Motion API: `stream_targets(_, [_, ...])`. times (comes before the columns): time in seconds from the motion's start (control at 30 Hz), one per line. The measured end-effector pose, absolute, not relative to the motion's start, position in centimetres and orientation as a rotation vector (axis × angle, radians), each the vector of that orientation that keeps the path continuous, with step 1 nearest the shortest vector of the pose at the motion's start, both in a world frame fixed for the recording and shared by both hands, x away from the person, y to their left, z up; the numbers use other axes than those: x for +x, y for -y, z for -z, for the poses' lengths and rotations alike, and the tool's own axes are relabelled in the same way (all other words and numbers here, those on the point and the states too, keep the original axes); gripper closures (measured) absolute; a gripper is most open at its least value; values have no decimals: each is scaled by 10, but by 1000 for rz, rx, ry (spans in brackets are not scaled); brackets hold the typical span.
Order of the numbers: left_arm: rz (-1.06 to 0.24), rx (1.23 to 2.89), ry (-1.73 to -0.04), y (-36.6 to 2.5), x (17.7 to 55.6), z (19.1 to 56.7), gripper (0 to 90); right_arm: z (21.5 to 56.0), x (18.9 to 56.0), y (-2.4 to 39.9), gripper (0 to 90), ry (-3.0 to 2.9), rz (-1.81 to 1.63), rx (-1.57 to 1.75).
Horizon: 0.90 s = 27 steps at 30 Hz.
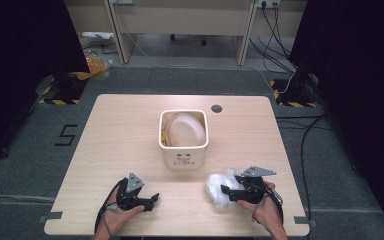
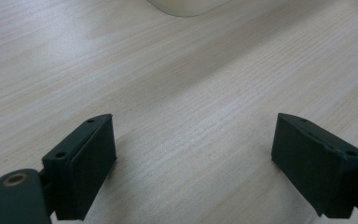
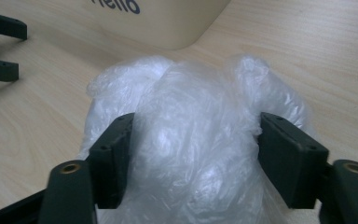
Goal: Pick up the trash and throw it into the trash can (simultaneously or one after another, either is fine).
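Plastic wrap (image 3: pixel 191 140): a crumpled clear bundle that we find on the bench (image 1: pixel 125 135), near its front right, before the cream bin (image 1: pixel 183 140). Right gripper (image 3: pixel 193 154): jaws on either side of the bundle, pads pressed into it. Left gripper (image 2: pixel 193 163): jaws wide apart over bare wood, front left, nothing between them.

High view overhead, tongs views close, sharing bin (image 1: pixel 183 137)
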<state>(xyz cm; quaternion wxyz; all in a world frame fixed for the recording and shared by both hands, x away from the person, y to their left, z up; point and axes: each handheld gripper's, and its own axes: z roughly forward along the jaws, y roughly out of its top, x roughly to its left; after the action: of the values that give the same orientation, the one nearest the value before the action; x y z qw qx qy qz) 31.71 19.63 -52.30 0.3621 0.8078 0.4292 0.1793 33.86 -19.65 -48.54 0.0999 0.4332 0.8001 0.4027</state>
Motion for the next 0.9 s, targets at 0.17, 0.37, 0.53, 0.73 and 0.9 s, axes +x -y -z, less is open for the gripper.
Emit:
stream_targets(0.17, [-463,2080,-1107,-196,317,523,126,484,338,198,499,-2381,-1196,1291])
stream_targets(0.37, [-462,2080,-1108,-196,317,523,126,475,335,200,566,-2372,-1247,1293])
stream_targets(0.53, [-462,2080,-1107,-196,317,523,126,461,333,203,572,-2348,-1303,1260])
stream_targets(0.73, [-462,2078,-1107,-196,317,523,126,441,334,207,575,-2315,-1405,1239])
stream_targets(0.9, [-463,2082,-1106,-196,317,523,126,418,332,208,576,-2286,-1494,1195])
